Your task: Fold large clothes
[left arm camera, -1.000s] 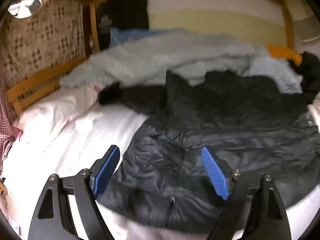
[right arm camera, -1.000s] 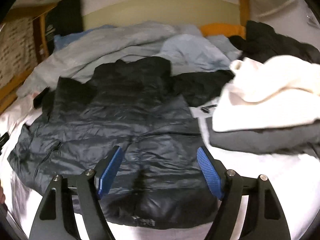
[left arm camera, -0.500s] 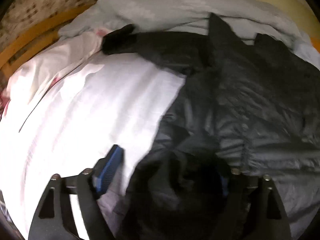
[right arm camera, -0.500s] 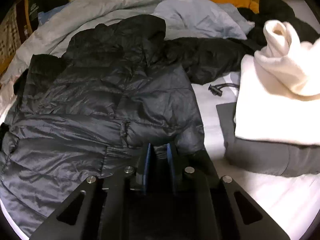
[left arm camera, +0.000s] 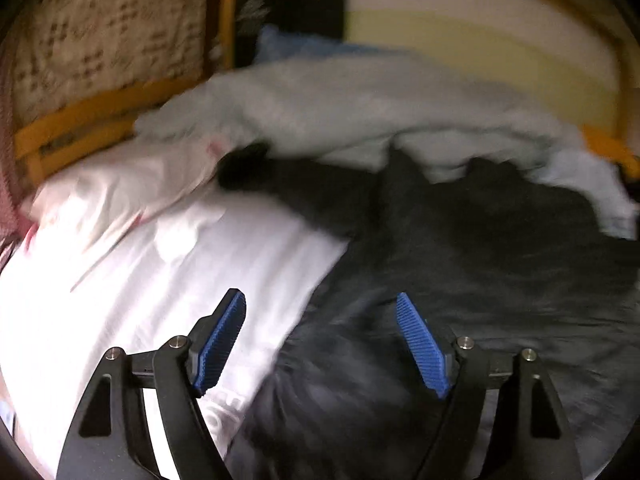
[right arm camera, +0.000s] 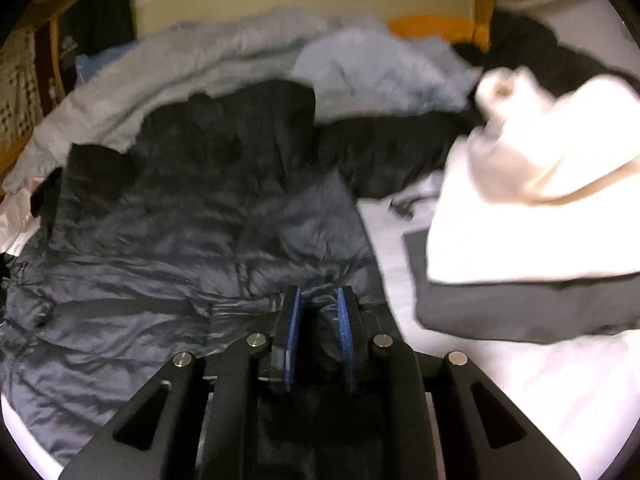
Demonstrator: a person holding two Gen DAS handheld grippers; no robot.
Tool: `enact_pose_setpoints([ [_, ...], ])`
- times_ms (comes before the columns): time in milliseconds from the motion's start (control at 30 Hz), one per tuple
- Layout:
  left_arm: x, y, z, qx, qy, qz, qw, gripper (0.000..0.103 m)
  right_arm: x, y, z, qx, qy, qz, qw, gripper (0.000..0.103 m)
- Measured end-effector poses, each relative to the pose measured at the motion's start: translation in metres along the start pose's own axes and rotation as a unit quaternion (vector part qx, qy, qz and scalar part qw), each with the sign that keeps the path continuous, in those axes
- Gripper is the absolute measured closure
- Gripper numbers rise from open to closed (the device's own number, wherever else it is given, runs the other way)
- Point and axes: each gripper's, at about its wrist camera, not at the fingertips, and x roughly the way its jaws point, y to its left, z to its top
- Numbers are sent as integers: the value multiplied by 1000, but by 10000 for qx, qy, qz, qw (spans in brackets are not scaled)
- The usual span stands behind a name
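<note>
the dark puffer jacket [right arm camera: 192, 248] is lying spread across the middle of the bed [left arm camera: 120, 280]. the right gripper [right arm camera: 318, 336] is pinching its hem fold, jaws easing slightly. the left gripper [left arm camera: 320, 344] is hovering, fingers apart and closing, clamping nothing.

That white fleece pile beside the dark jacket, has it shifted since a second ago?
Cannot tell. The white fleece pile lies on the grey folded garment as before; only the camera moved.

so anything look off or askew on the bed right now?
One mismatch: the right gripper pinches the hem of the dark quilted puffer jacket, jaws opening a little with fabric between them, while the left gripper is closing with nothing pinched, half over the white bedsheet. The left wrist view is blurred. Nothing looks spilled or damaged.
</note>
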Motion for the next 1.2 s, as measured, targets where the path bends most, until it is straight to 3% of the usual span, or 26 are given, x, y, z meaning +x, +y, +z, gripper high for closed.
enact_pose_setpoints([
  [133, -57, -14, 2, 375, -547, -306, 9973, 26, -48, 11, 1, -145, -453, 214, 9986, 81],
  [200, -74, -21, -11, 521, -628, -437, 9957, 26, -60, 19, -1, -163, -515, 363, 9979, 70],
  [233, -77, -25, -18, 585, -562, -491, 9955, 26, -66, 26, -4, -218, -527, 385, 9976, 64],
  [333, -78, -38, -44, 731, -271, -609, 9951, 26, -79, 46, -15, -460, -527, 420, 9967, 61],
  [400, -77, -44, -68, 567, 16, -632, 9964, 26, -86, 55, -26, -506, -466, 452, 9966, 51],
  [467, -76, -51, -90, 570, 298, -622, 9960, 26, -92, 57, -46, -353, -400, 356, 9979, 31],
  [533, -82, -54, -105, 607, 349, -547, 9960, 26, -95, 55, -67, -166, -309, 220, 9991, 31],
  [633, -88, -57, -117, 721, 601, -758, 9927, 25, -106, 61, -89, -328, -379, -127, 9987, 29],
  [700, -88, -59, -126, 911, 706, -710, 9908, 22, -111, 66, -95, -541, -389, -127, 9977, 14],
  [833, -85, -68, -137, 1275, 850, -682, 9858, 22, -108, 87, -101, -1333, -205, -306, 9904, 12],
  [1000, -75, -75, -142, 1639, 865, -213, 9824, 20, -92, 98, -105, -1895, 143, -707, 9792, 12],
  [1200, -48, -51, -123, 1240, 895, 504, 9870, 18, -69, 86, -101, -1792, 465, -828, 9792, 12],
])
